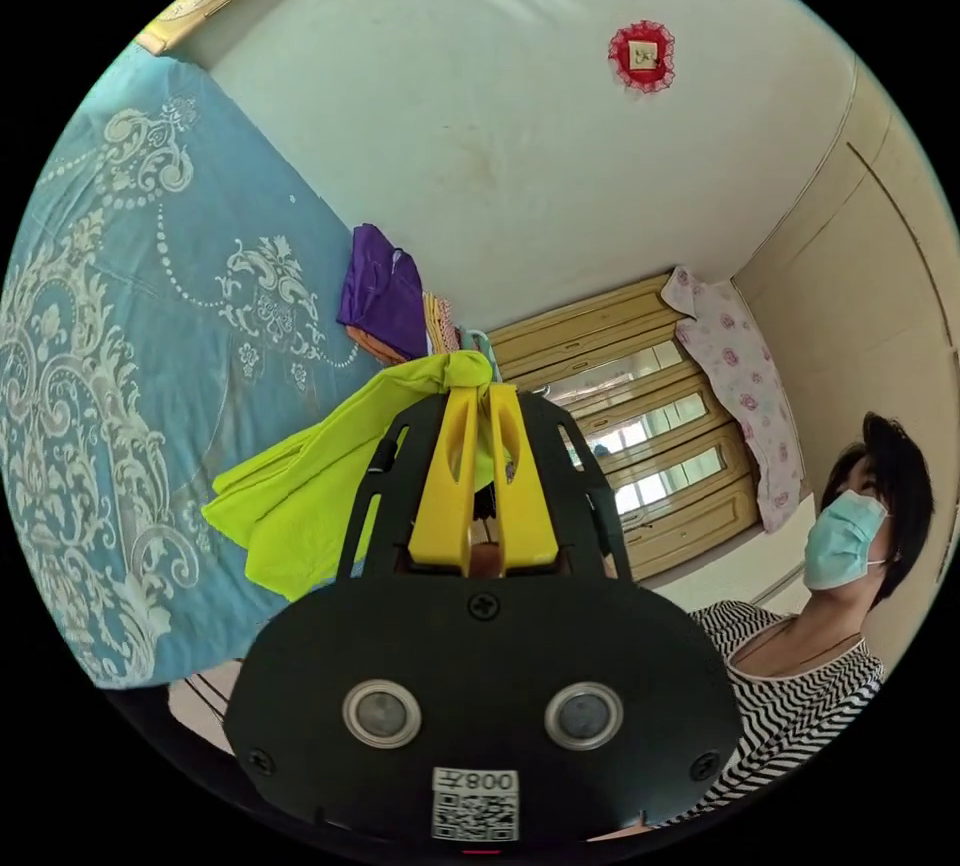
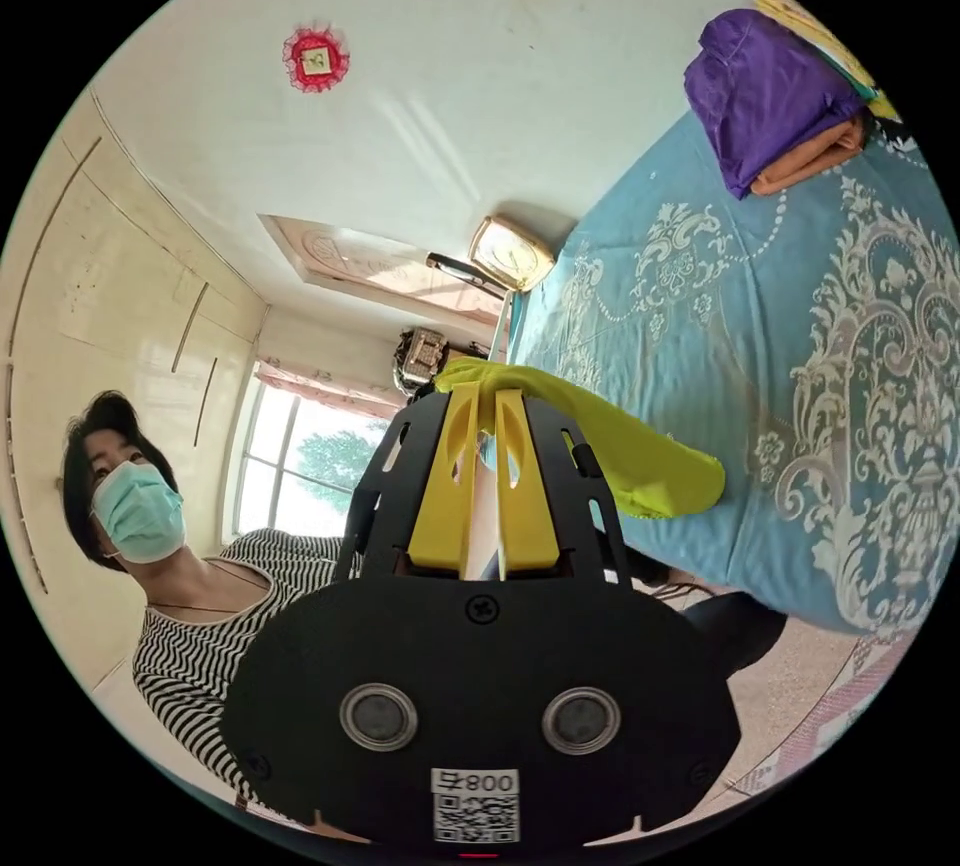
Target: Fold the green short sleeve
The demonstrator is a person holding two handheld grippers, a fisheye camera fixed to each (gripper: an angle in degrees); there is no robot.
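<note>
Now, left claw (image 1: pixel 482 393), right claw (image 2: pixel 486 398) clamping green short sleeve (image 1: pixel 300 496)

bed (image 2: pixel 800 386) — blue patterned cover | on it: folded clothes pile (image 2: pixel 770 96), purple on top

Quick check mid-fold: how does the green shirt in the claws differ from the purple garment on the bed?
The green short-sleeve shirt is lifted, pinched by the left claw and the right claw; the purple garment rests on the blue bedspread. The green shirt hangs loose and draped; the purple garment sits bundled on top of an orange piece. One is bright yellow-green, the other deep purple. Both are plain, unpatterned fabric.
</note>
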